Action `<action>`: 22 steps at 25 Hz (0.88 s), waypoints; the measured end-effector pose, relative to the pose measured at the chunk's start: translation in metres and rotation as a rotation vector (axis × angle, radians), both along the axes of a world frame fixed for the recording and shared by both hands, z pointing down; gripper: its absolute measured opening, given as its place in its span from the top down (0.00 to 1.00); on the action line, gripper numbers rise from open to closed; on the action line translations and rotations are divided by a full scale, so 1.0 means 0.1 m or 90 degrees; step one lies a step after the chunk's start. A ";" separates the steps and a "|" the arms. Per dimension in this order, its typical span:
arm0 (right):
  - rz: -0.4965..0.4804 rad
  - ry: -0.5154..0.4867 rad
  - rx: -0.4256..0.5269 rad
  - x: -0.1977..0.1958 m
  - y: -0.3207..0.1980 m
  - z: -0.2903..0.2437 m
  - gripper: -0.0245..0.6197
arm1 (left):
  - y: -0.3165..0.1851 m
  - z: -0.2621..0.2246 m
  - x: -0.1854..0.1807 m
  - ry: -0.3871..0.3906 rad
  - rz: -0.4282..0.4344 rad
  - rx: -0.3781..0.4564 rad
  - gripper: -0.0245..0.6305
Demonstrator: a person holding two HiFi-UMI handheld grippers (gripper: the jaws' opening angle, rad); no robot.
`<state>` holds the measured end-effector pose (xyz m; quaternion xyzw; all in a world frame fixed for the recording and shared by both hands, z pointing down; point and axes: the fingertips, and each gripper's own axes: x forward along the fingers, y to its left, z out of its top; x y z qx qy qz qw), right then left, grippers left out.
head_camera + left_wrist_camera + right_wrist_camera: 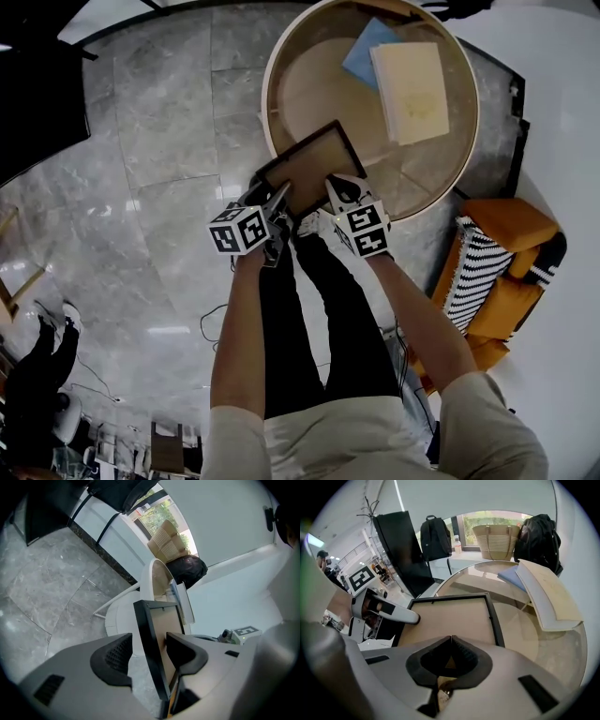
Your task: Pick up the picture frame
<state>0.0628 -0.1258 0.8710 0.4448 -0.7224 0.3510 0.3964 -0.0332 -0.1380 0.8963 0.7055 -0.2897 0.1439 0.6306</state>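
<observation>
Round wood-rimmed glass table (466, 150) has the black picture frame with brown backing (314, 167) tilted at its near edge, one side between the left gripper (150, 649) and its wide-apart fingers, while the right gripper (451, 639) is pinched shut over the near end.

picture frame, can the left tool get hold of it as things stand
Probably yes: the edge of the picture frame stands between the open jaws of the left tool, with nothing else in the gap.

The picture frame (309, 169) is rimmed in matt black and backed with dull brown board; the floor (159, 122) is laid in polished grey stone.
</observation>
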 end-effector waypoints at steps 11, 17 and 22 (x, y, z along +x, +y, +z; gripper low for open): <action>-0.020 -0.044 -0.001 -0.21 -0.04 0.01 0.91 | 0.04 0.01 -0.06 0.029 -0.003 -0.026 0.62; -0.024 -0.059 -0.005 -0.30 -0.06 0.00 0.91 | 0.03 -0.05 -0.09 0.055 -0.013 -0.032 0.72; -0.032 -0.075 -0.009 -0.35 -0.02 -0.02 0.91 | 0.11 -0.07 -0.16 0.050 -0.030 -0.049 0.73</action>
